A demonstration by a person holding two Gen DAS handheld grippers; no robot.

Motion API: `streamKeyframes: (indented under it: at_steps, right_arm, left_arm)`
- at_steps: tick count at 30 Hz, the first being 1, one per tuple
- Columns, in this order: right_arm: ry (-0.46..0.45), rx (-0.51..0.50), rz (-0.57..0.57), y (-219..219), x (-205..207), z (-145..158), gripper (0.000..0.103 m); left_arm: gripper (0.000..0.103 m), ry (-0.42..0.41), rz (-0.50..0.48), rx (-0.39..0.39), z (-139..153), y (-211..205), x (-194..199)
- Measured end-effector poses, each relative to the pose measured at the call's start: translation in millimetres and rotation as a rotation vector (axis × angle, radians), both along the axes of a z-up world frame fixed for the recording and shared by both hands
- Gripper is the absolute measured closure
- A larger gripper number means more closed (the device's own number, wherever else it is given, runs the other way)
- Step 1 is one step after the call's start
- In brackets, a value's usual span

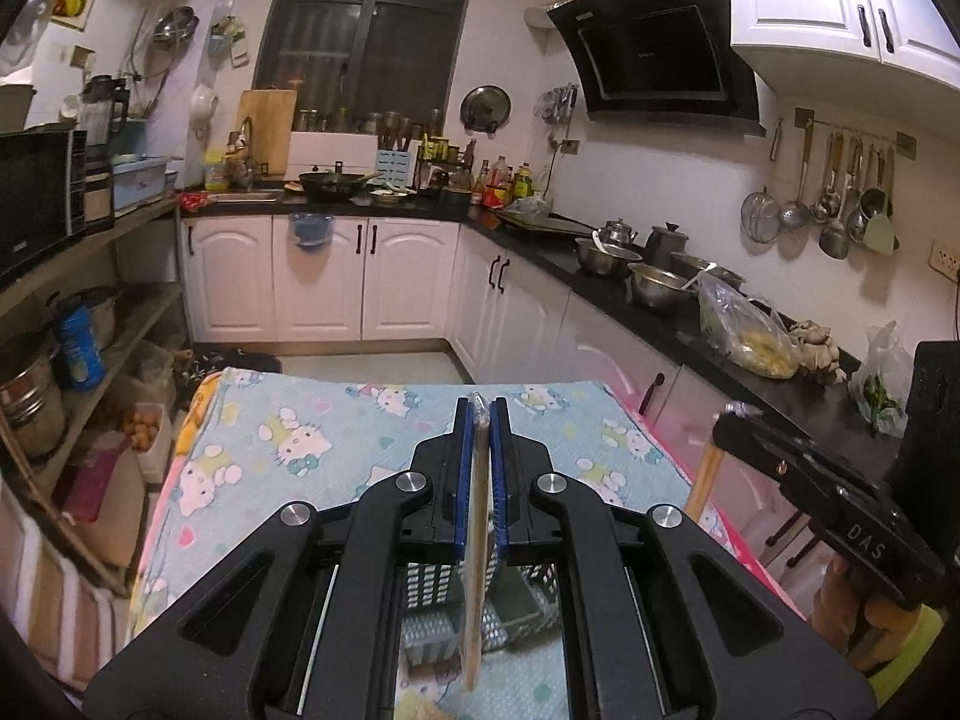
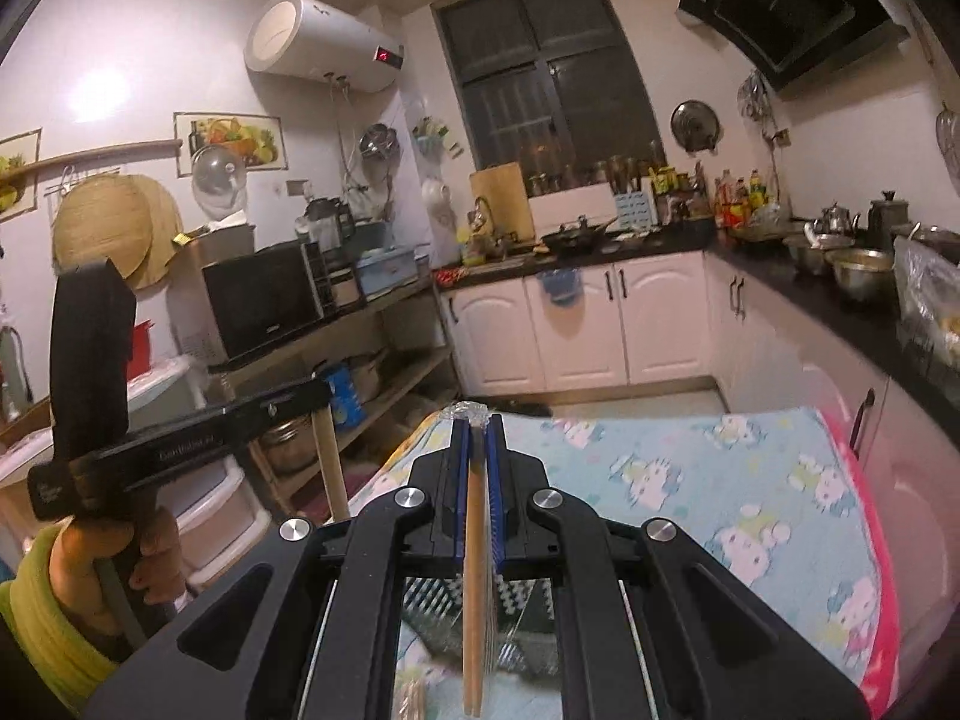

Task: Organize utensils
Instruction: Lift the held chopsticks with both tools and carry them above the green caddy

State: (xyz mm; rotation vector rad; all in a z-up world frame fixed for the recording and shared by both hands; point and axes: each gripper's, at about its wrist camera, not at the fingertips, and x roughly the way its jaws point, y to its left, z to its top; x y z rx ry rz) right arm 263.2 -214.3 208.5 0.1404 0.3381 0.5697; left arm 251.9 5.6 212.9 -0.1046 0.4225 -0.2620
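Both claws clamping probably wrapped chopsticks (image 1: 478, 516)

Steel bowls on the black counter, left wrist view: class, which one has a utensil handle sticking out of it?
The nearer steel bowl, beside the plastic bag: a pale handle leans out over its rim. The farther bowl by the kettle shows none.

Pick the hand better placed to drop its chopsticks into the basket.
Left, narrowly. The left gripper and right gripper are each shut on wrapped chopsticks over the basket; in the left view its open top sits squarely beneath the pair.
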Motion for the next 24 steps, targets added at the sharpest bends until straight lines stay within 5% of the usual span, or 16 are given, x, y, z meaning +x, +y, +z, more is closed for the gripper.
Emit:
streamKeyframes:
  at_steps: [9, 24]
  right_arm:
    - [-0.088, -0.014, -0.062, 4, 34, 5, 0.097]
    - [-0.125, -0.058, -0.134, 15, 61, -48, 0.097]
  left_arm:
    - [0.102, -0.017, 0.041, 0.013, -5, -1, 29]
    - [0.102, -0.023, 0.098, -0.001, -53, 6, 56]
